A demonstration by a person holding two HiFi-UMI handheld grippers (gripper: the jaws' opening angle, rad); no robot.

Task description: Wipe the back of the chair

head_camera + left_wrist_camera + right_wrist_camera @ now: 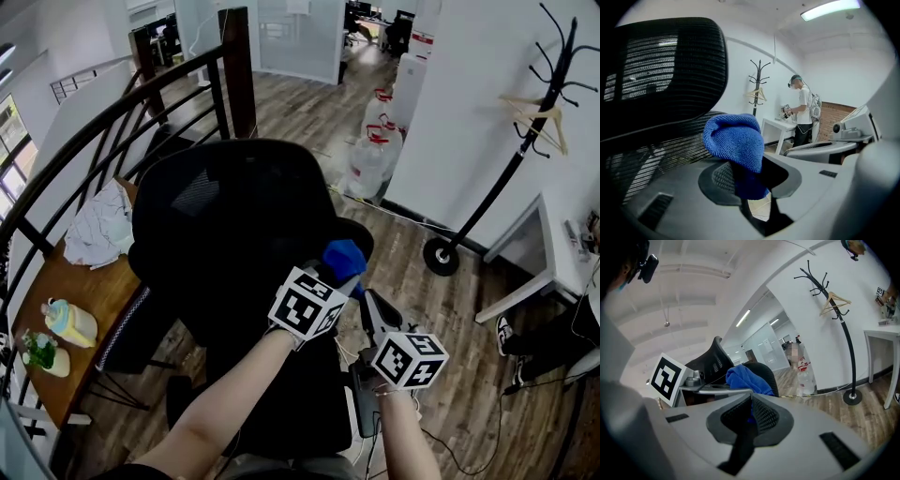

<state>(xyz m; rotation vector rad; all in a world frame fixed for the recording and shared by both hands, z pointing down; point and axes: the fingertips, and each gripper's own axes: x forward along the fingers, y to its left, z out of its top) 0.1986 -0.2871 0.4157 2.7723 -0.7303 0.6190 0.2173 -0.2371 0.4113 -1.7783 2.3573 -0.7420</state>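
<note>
A black mesh chair (234, 220) stands in the middle of the head view on a wooden floor (450, 309), its backrest turned toward the person. The left gripper (336, 277) is clenched on a blue cloth (344, 257), which bulges out above its jaws at the right edge of the chair back; whether the cloth actually presses on the mesh cannot be told. In the left gripper view the cloth (735, 139) is pinched between the two dark pads, with the chair's mesh (661, 70) filling the left side and a person (802, 112) standing far off by a white table (780, 126). The right gripper (375, 315) hovers just beside the left one, lower and to its right, its jaws closed together on nothing. A coat rack (525, 141) stands by the white wall, water jugs (370, 155) sit behind the chair, and a wooden side table (84, 291) lies to the left beside a curved railing (112, 122)
</note>
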